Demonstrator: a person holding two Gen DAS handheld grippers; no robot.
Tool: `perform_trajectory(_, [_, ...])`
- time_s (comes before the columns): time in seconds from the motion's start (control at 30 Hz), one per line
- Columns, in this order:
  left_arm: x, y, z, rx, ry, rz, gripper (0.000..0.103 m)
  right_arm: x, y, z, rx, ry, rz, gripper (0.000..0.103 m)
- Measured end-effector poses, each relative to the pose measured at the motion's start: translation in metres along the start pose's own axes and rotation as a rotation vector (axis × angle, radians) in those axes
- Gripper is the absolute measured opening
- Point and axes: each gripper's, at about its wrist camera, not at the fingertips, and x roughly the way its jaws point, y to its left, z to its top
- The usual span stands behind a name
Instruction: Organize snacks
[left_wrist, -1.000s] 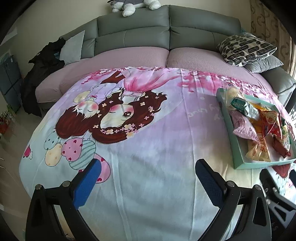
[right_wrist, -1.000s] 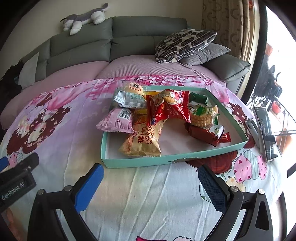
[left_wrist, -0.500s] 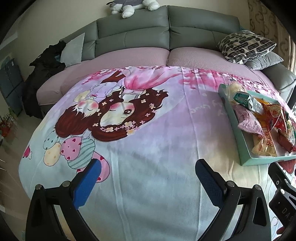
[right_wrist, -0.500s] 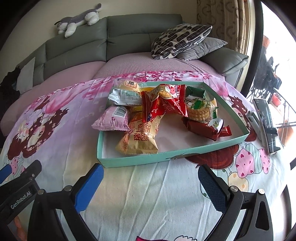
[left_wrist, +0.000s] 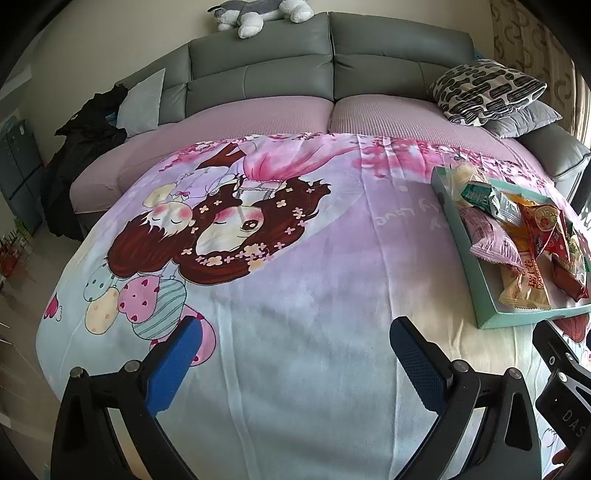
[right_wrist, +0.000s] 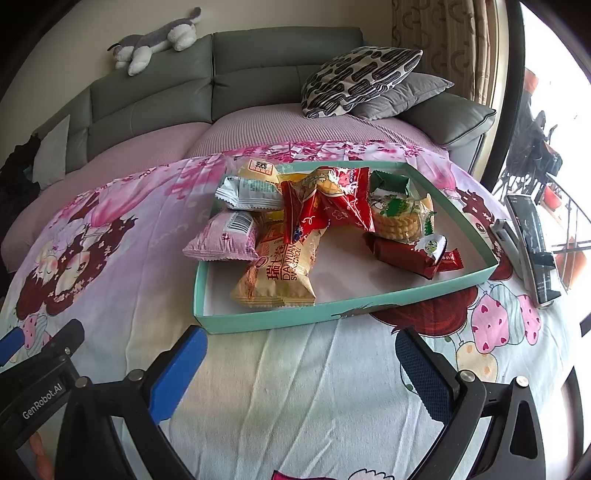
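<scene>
Partly cropped tray (left_wrist: 484, 291), yellow packet (right_wrist: 275, 271) half-buried

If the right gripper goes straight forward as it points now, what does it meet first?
Probably the near wall of the shallow teal cardboard tray; the open right gripper has only bare printed blanket before it. Depth is uncertain.

Teal tray (right_wrist: 343, 308), shallow cardboard, white inside, lies flat w/ snacks heaped toward its far-left corner. Pink packet (right_wrist: 225, 238) w/ barcode hangs over tray's left wall. Tan Swiss-roll bag (right_wrist: 277, 273) lies flat in tray's near-left part. Red crinkled bags (right_wrist: 325, 203) sit mid-tray atop the pile; white-green packet (right_wrist: 251, 192) and yellow packet (right_wrist: 258, 170) at far-left. Clear biscuit pack (right_wrist: 400, 218), small green packet (right_wrist: 389, 182) toward tray's right side; dark-red bar (right_wrist: 400, 254) in front of the biscuits, near-right.
</scene>
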Motion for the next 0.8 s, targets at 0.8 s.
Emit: perform_trajectory(0.8, [-0.0031,0.0001,0.0007,0.004,-0.015,0.004,0.101,0.0008,-0.0018,-0.0012,0.011,0.012,0.004,0.103])
